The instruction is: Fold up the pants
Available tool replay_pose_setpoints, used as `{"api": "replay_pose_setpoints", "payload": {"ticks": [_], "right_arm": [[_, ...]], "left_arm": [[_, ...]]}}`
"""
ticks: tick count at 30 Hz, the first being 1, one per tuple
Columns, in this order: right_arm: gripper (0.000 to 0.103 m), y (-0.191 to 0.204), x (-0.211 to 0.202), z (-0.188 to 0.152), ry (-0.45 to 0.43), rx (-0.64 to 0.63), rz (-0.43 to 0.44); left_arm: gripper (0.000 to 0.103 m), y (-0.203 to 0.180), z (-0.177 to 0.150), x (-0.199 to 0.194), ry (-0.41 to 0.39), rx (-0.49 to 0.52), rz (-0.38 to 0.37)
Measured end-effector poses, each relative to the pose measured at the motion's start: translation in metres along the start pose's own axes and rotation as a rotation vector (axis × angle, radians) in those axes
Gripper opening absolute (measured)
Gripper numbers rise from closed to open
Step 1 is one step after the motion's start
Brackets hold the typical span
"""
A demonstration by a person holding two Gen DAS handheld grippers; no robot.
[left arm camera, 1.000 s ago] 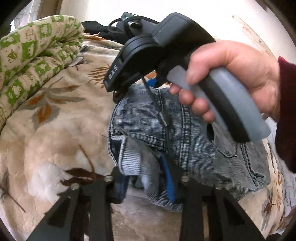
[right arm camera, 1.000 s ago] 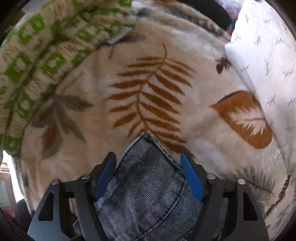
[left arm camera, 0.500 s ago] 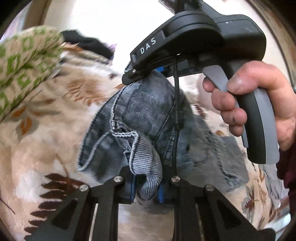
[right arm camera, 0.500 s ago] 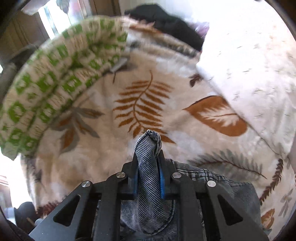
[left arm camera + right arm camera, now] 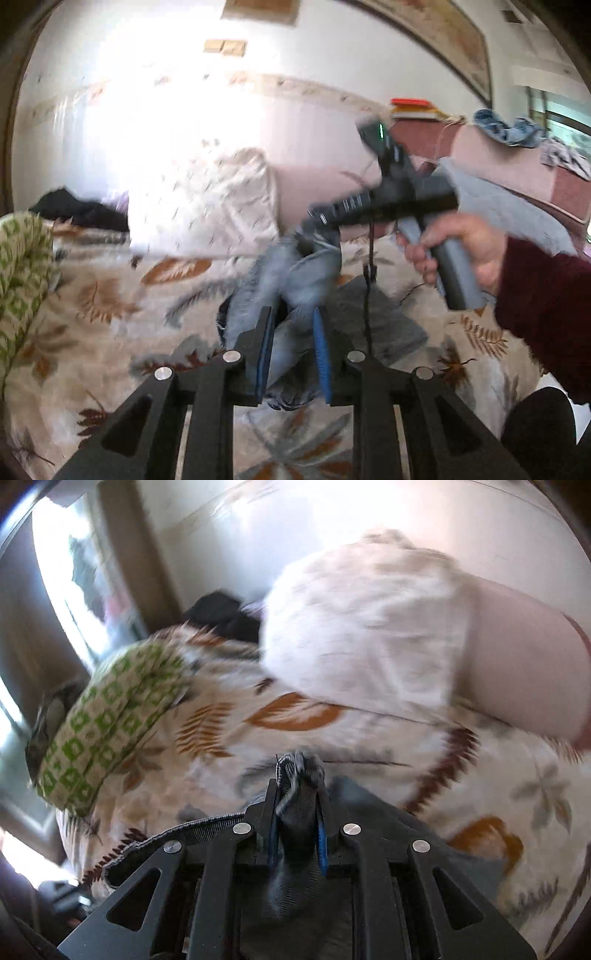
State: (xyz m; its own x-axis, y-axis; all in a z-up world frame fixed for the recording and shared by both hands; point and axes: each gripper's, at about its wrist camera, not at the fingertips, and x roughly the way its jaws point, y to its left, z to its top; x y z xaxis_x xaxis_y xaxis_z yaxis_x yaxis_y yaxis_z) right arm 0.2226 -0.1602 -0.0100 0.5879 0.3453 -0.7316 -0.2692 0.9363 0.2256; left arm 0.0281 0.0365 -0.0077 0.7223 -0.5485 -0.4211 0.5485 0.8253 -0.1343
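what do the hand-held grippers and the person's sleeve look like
Each hand-held gripper has matte black angular fingers with silver rivets and blue pads. The right hand-held gripper, seen from the left wrist view, has a black body with a small green light, a grey handle and a thin black cable hanging down. The sleeve is dark maroon.

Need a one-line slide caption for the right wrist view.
Right gripper clamped on a bunched fold of jeans, lifted above the leaf-print blanket.

We saw one pair of jeans (image 5: pixel 295 280), two grippers (image 5: pixel 291 350) (image 5: pixel 297 812), one hand (image 5: pixel 458 247), one white pillow (image 5: pixel 207 206), one leafy blanket (image 5: pixel 110 314) and one green-patterned quilt (image 5: pixel 107 720).
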Motion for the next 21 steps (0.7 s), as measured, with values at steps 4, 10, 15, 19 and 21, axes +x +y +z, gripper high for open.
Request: {"api": "replay_pose_setpoints", "payload": {"ticks": [4, 10, 15, 19, 21], "right_arm": [[0.014, -0.060, -0.009, -0.029, -0.029, 0.148, -0.002], [0.014, -0.123, 0.001, -0.074, -0.059, 0.304, 0.010], [0.014, -0.150, 0.001, -0.097, -0.095, 0.384, 0.029], [0.014, -0.165, -0.008, -0.097, -0.146, 0.424, 0.017], [0.014, -0.171, -0.015, -0.096, -0.182, 0.438, 0.011]], "left_arm": [[0.024, -0.006, 0.010, -0.001, -0.030, 0.019, -0.032], [0.024, -0.005, 0.008, 0.074, 0.167, -0.010, -0.004], [0.024, -0.031, 0.001, 0.107, 0.213, 0.062, -0.066], [0.024, -0.065, -0.012, 0.126, 0.288, 0.156, -0.120], [0.024, -0.076, -0.016, 0.136, 0.313, 0.168, -0.146]]}}
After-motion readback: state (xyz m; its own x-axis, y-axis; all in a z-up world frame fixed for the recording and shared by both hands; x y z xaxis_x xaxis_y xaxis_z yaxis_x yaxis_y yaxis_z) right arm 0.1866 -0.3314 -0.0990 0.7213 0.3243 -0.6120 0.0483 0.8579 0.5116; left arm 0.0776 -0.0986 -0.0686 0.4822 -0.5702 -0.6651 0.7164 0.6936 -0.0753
